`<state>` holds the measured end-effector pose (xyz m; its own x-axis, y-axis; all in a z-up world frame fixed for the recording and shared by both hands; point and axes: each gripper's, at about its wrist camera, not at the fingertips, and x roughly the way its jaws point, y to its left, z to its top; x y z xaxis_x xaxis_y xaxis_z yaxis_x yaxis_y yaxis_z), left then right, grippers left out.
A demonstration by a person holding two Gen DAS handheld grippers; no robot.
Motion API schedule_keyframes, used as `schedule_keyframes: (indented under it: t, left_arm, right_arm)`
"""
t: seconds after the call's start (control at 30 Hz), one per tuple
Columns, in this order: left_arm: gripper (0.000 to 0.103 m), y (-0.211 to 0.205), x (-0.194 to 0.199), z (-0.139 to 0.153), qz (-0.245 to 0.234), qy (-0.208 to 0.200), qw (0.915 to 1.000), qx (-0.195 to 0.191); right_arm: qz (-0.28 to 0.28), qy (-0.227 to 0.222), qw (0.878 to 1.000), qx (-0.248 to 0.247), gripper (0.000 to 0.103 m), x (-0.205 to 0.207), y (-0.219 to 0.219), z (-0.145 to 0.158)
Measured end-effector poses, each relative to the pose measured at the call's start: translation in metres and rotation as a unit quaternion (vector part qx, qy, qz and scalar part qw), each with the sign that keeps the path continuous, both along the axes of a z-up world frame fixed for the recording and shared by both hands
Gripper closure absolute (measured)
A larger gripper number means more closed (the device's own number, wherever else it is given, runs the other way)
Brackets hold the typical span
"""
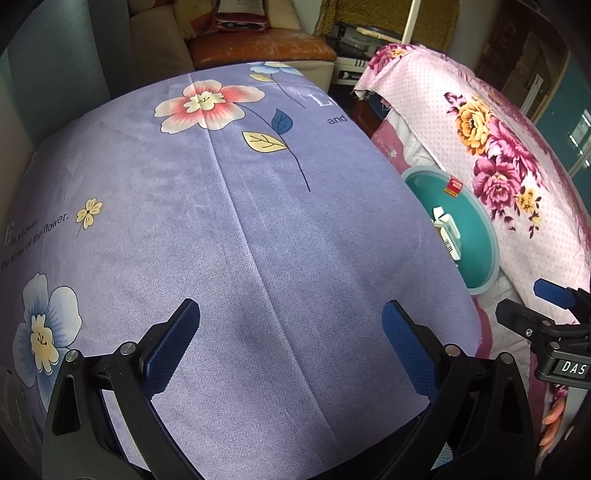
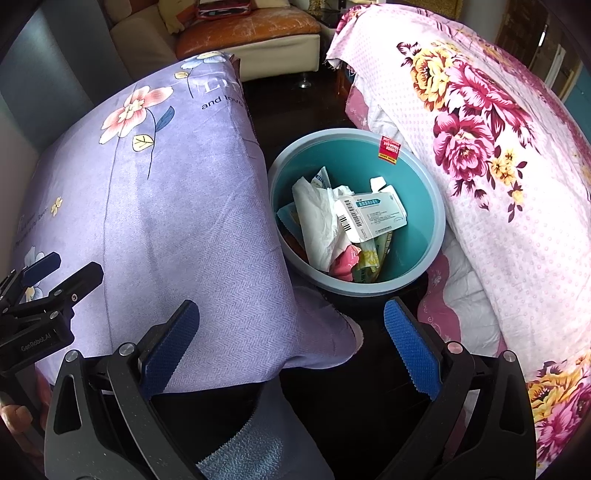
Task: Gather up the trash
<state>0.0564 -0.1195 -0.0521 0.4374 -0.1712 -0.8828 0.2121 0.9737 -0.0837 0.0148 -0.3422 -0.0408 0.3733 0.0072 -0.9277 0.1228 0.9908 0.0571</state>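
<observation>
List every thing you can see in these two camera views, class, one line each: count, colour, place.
round plastic trash bin: one, teal, on the dark floor between the two cloths
crumpled white tissue paper: one, white, inside the bin
flat cardboard medicine box: one, white and blue with barcode, on top of the trash
red sticker label: one, red, on the bin's far rim
purple flowered cloth: one, lilac, covering the surface left of the bin
pink rose-print cloth: one, pink, right of the bin
orange leather cushion: one, background sofa
left claw: open, above the purple cloth
right claw: open, near the bin
</observation>
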Motion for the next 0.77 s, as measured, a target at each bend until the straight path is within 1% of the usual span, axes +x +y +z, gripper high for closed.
schedule_keyframes:
  t: [0.33, 0.53, 0.77]
  left_arm:
    - [0.004, -0.0023, -0.0015, -0.0025, -0.003, 0.002, 1.0000, 0.003]
    - [0.004, -0.0040, -0.0027, -0.0013, -0.009, 0.000, 1.0000, 0.000]
    - [0.004, -0.0031, -0.0022, -0.0009, -0.007, -0.001, 1.0000, 0.005]
  right_arm:
    - [0.000, 0.005, 1.000, 0.006, 0.007, 0.0004, -0.0007, -0.0045]
    - [0.000, 0.002, 1.000, 0.006, 0.007, 0.0003, -0.0008, -0.0026]
    - [0.000, 0.001, 1.000, 0.006, 0.007, 0.0007, 0.0000, -0.0014]
